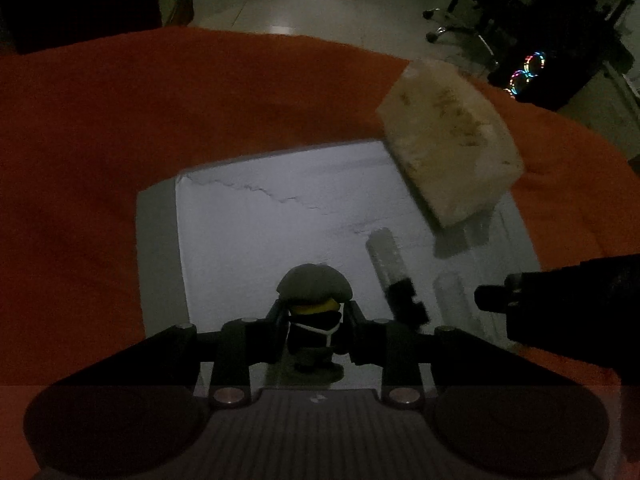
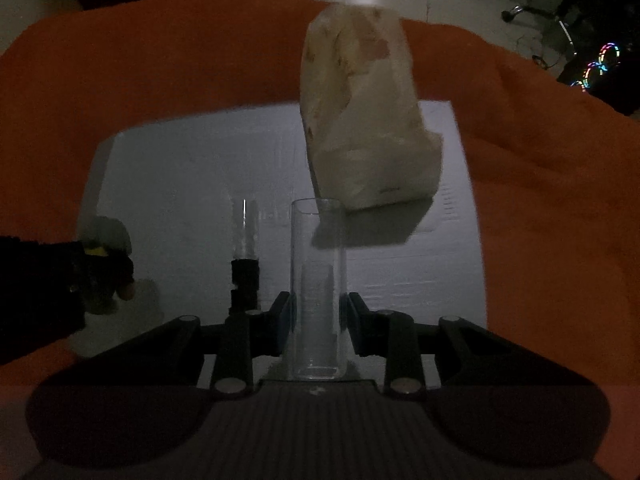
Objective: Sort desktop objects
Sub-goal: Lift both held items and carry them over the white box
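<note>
— So what's each hand got hold of right now?

— Well, the left gripper (image 1: 316,320) has its fingers clamped on a small figurine (image 1: 314,312), grey cap, yellow face, dark body, held upright by its middle. The right gripper (image 2: 316,320) has its fingers pressed against a clear glass tube (image 2: 318,288), standing straight, open end at twelve o'clock.

— Why upright like that?

— My guess is so each can be set down on its base without tipping. Both look lifted clear of the white tray (image 1: 256,220), though in this dim light I can't be sure.

— Anything in the tube?

— It looks empty; I see straight through it. The tray still holds a second clear tube with a black cap (image 1: 390,268), lying at about one o'clock from the figurine.

— And that pale lump?

— A crumpled pale bag (image 2: 368,120) at the tray's far right corner, roughly one o'clock from the held tube. Its contents I cannot tell.

— What's under it all?

— An orange cloth (image 1: 120,140) over the desk, surrounding the tray on every side. Beyond it, at twelve, bare floor and office chair legs.
</note>
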`<state>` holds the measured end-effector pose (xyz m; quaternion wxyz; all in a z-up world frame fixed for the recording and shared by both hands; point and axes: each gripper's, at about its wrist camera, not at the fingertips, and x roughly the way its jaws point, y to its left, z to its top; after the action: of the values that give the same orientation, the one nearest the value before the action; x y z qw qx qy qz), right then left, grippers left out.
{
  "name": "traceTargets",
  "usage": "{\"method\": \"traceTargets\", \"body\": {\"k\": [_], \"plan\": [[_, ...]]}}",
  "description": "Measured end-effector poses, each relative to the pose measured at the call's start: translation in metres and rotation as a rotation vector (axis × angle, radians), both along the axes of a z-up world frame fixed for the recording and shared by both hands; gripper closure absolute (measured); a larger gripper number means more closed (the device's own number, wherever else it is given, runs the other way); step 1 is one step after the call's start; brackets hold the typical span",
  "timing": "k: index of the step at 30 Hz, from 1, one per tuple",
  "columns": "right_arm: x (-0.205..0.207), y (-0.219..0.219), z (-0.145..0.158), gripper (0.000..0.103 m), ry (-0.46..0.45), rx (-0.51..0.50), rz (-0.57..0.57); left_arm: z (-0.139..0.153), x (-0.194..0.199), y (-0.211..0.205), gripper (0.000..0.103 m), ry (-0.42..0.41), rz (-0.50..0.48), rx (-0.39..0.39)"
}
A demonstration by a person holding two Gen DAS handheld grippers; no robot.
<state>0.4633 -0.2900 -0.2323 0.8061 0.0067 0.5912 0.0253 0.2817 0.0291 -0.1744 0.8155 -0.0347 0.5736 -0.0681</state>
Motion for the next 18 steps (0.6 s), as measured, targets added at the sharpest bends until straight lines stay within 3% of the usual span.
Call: {"method": "traceTargets", "body": {"k": [10,18], "plan": [[-0.063,0.013,0.052,0.071,-0.048,0.011,-0.004,0.048,-0.052,-0.010,0.078,-0.033,-0.022,0.001],[-0.151,0.033,0.091,0.071,-0.085,0.043,0.000,0.078,-0.110,-0.013,0.078,-0.059,-0.039,-0.020]]}}
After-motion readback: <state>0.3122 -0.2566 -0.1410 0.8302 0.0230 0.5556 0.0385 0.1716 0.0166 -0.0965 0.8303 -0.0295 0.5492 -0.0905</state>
